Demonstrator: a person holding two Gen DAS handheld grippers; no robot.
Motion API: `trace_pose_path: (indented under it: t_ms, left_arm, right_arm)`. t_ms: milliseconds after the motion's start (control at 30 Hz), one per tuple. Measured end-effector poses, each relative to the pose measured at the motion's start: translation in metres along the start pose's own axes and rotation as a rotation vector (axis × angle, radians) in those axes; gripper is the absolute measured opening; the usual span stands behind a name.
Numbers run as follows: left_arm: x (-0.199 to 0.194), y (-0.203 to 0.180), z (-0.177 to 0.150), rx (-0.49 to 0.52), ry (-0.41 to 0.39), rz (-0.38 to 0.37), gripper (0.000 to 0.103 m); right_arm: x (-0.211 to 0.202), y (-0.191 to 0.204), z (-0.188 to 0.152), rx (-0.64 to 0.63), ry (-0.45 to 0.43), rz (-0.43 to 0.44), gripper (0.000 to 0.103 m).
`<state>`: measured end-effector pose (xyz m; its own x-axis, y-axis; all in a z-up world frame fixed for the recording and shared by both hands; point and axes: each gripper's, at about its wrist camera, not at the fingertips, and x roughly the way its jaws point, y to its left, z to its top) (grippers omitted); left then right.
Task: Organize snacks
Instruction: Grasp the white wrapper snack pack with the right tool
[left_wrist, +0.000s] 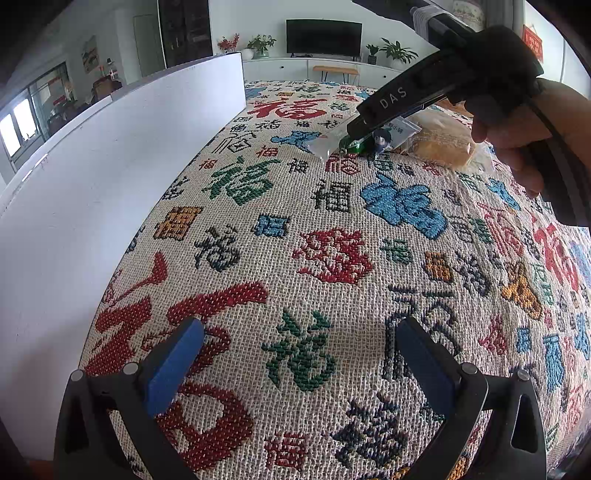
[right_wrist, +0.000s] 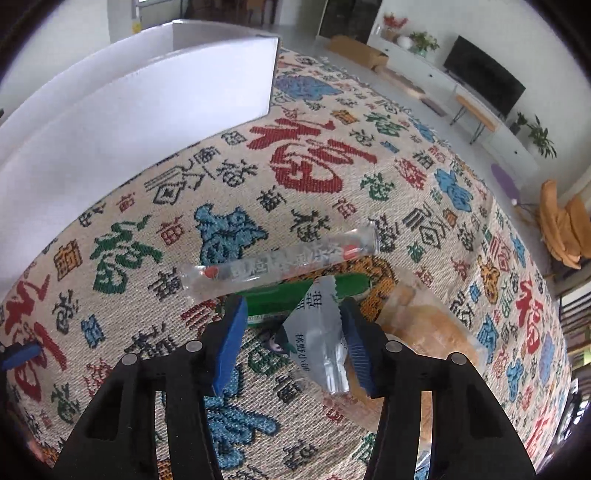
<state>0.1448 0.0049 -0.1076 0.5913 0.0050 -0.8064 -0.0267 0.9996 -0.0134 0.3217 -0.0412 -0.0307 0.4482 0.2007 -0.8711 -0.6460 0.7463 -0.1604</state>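
A clear snack packet with a green band (right_wrist: 280, 273) lies on the patterned cloth, its grey-white end (right_wrist: 317, 332) between my right gripper's open fingers (right_wrist: 291, 314). A wrapped bread (right_wrist: 424, 332) lies just right of it. In the left wrist view the right gripper (left_wrist: 354, 138) points down onto the same packet (left_wrist: 332, 142), with the bread (left_wrist: 439, 140) behind it. My left gripper (left_wrist: 299, 354) is open and empty, low over bare cloth. A white box (right_wrist: 147, 103) stands at the left, and it also shows in the left wrist view (left_wrist: 110, 177).
The patterned tablecloth (left_wrist: 332, 229) covers the whole table. The box's tall white wall runs along the left side. A TV (left_wrist: 323, 37), plants and a cabinet stand across the room. An orange chair (right_wrist: 561, 221) stands beyond the table's right edge.
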Motion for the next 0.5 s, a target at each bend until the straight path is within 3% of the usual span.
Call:
trace_pose_path:
  t_ms: [133, 167, 200, 267, 500]
  left_arm:
    - [0.0, 0.0, 0.0, 0.0, 0.0, 0.0, 0.103]
    - [0.0, 0.0, 0.0, 0.0, 0.0, 0.0, 0.103]
    - [0.0, 0.0, 0.0, 0.0, 0.0, 0.0, 0.103]
    - [0.0, 0.001, 0.0, 0.0, 0.0, 0.0, 0.103]
    - [0.0, 0.001, -0.001, 0.0, -0.001, -0.001, 0.103]
  right_arm:
    - [-0.001, -0.019, -0.003, 0.09, 0.027, 0.008, 0.054]
    - [-0.003, -0.02, -0.005, 0.089, 0.027, 0.013, 0.051]
    - [-0.003, -0.021, -0.007, 0.085, 0.034, 0.024, 0.04]
    - [-0.003, -0.022, -0.013, 0.082, 0.044, 0.038, 0.036]
    - [-0.028, -0.021, -0.026, 0.157, -0.051, 0.101, 0.026]
